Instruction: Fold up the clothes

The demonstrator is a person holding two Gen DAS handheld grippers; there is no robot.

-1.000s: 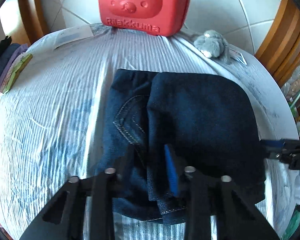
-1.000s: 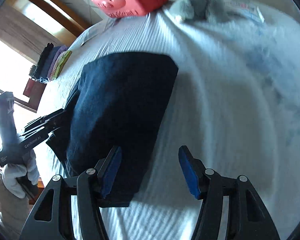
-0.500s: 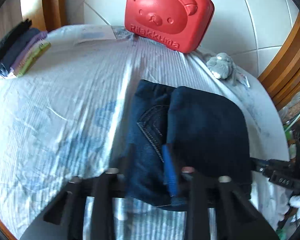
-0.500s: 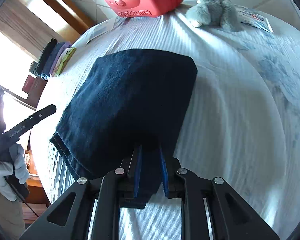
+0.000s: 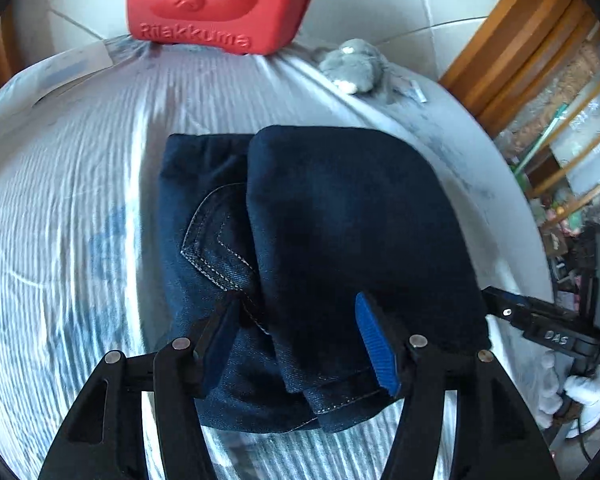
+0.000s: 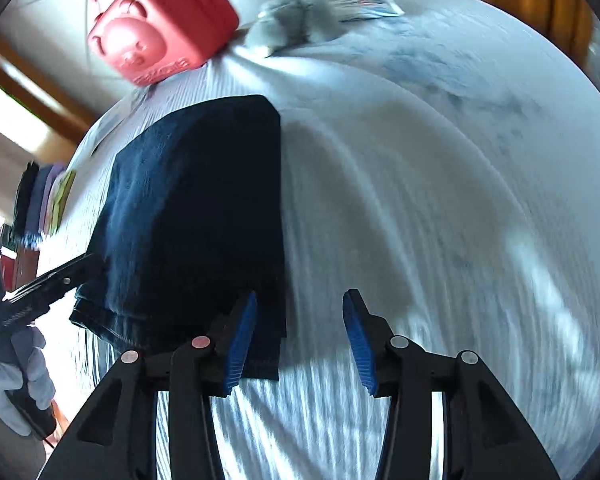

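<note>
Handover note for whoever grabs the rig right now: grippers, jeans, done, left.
Left gripper: jaws opening, the near edge of the folded jeans lies between them, pads not pressing.
Right gripper: jaws opening, over the striped sheet beside the jeans' right corner, holding nothing.
Jeans: flat on the sheet, one layer folded over, back pocket showing on the left.
Done: that fold.
Left: probably another fold or squaring of edges.

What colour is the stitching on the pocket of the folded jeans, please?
Pale tan stitching on dark blue jeans; the left wrist view shows it best.
</note>
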